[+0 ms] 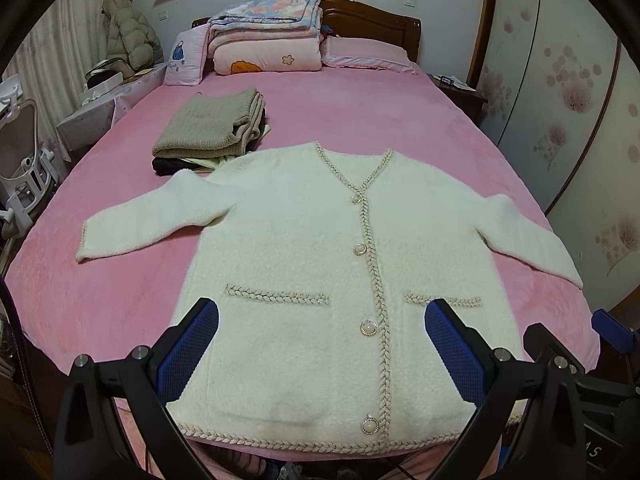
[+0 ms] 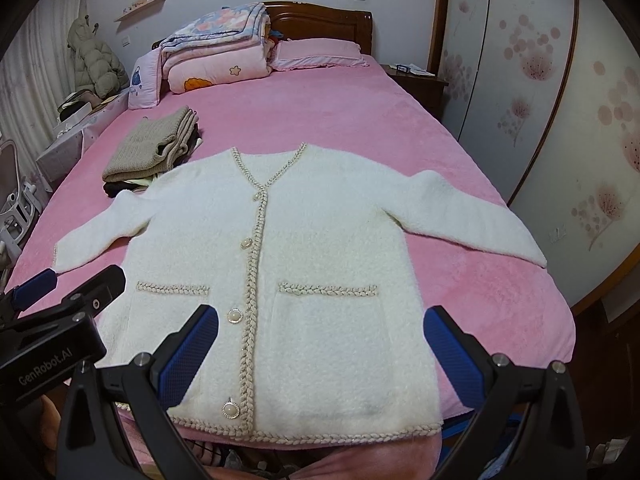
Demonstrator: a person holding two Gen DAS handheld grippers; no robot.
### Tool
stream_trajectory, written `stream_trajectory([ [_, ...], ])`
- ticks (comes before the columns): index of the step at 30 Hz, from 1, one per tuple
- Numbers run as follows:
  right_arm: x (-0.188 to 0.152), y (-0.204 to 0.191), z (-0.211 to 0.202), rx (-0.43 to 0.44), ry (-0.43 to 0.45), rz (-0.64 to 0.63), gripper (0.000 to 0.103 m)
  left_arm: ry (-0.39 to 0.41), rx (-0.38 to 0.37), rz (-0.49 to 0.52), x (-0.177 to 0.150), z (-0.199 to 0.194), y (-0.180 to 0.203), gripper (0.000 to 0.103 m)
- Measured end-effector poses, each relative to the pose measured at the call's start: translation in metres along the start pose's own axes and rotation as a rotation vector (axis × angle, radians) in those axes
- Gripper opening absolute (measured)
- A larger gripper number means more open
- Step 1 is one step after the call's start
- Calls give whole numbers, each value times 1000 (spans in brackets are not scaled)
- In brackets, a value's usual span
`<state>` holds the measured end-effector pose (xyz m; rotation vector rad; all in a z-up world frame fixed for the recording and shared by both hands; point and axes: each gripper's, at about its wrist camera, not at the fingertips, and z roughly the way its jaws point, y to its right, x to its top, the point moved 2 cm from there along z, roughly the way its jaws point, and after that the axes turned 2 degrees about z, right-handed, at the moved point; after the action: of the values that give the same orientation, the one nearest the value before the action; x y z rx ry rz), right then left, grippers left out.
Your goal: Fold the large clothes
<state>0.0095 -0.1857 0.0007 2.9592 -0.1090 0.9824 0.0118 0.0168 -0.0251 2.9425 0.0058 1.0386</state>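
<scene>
Cardigan (image 1: 304, 248): cream, fluffy, braided trim, pearl buttons fastened. Lies face-up and flat on the pink bed (image 1: 360, 120), hem at the near edge, both sleeves spread outward, a layout that suits folding. Left gripper (image 1: 320, 344): poised above the hem, jaws wide apart, holding nothing. Right gripper (image 2: 320, 344): likewise wide apart and empty. Folded pile (image 1: 212, 128), beige knit topmost, sits just beyond the left sleeve, probably finished items.

A cream cardigan (image 1: 304, 264) lies flat on the pink bed (image 1: 360, 120), both sleeves spread. The left gripper (image 1: 320, 344) hovers wide apart over its lower part.
</scene>
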Motion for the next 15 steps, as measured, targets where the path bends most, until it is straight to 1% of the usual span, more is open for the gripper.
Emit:
stream_trajectory([
  [9,0,-1,1,1,-2,0,103,0,3,2,0,0,-1,103],
  [15,-4,-2,0,19,-2,10,102,-1,8,4,-3,-1,1,103],
])
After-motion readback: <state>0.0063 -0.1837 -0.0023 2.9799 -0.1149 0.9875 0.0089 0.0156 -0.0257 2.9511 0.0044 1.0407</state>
